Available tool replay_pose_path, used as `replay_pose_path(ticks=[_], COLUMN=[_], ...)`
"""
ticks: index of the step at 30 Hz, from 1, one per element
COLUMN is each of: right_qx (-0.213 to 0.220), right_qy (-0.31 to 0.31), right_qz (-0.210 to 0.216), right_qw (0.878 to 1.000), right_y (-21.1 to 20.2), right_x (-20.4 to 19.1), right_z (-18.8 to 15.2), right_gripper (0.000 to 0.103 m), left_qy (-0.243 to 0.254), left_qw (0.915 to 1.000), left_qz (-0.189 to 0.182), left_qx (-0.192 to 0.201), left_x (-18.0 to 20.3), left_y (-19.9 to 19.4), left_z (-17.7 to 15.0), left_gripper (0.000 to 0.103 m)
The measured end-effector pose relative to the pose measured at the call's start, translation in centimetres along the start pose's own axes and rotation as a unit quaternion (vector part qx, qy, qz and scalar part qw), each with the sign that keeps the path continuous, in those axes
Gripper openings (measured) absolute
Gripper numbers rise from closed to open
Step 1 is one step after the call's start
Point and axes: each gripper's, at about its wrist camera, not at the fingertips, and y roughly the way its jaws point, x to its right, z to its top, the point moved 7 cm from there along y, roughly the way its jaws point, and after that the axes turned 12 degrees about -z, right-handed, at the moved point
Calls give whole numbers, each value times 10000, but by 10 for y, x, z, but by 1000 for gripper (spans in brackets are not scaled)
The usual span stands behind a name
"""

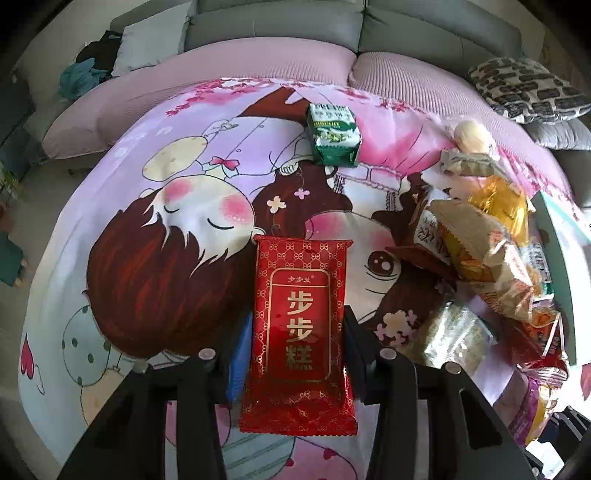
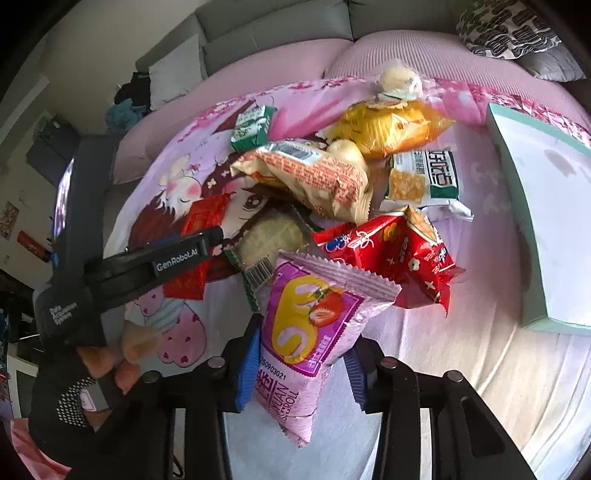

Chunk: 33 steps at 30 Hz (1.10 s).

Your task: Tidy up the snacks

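My left gripper (image 1: 295, 332) is shut on a red packet with gold Chinese letters (image 1: 299, 332), held over the cartoon-print cloth (image 1: 147, 240). A green biscuit pack (image 1: 334, 134) lies alone further back. My right gripper (image 2: 301, 354) is shut on a pink strawberry roll packet (image 2: 306, 332), held upright above the cloth. Behind it lies a heap of snacks: a red packet (image 2: 391, 254), a beige-orange bag (image 2: 314, 177), a yellow bag (image 2: 388, 129), a green-white cracker pack (image 2: 424, 177). The left gripper (image 2: 207, 240) shows in the right wrist view, with the red packet (image 2: 199, 221).
A mint-edged white box (image 2: 535, 221) stands at the right of the cloth. The same heap of snacks (image 1: 480, 258) lies right of my left gripper. Pink cushions (image 1: 258, 66) and a grey sofa (image 1: 295, 22) lie behind. A patterned pillow (image 1: 524, 88) is at the back right.
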Motion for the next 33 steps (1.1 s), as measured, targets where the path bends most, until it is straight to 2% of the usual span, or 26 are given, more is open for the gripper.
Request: replay_pose_path(ticks=[8, 12, 18, 22, 28, 33], right_qx=[189, 462, 971, 1251, 1487, 1452], right_qy=[-63, -41, 175, 575, 1440, 2046], right_qz=[270, 419, 531, 306, -272, -623], right_qw=[9994, 9980, 9937, 9900, 9780, 9660], right_y=[-18, -38, -77, -93, -109, -110], right_x=[-8, -9, 8, 45, 125, 183], right_z=[3, 10, 30, 50, 71, 76], right_gripper=[43, 43, 43, 43, 43, 43], left_qy=[-187, -249, -136, -152, 375, 786], left_qw=[9990, 9975, 9944, 9895, 9849, 9792], left_qz=[-47, -83, -320, -887, -1373, -1708], left_qx=[395, 662, 998, 1127, 987, 763], left_x=[1, 7, 39, 76, 153, 211], left_y=[-42, -70, -106, -120, -114, -98], left_z=[4, 13, 31, 47, 57, 58], left_gripper=[46, 46, 46, 46, 46, 46])
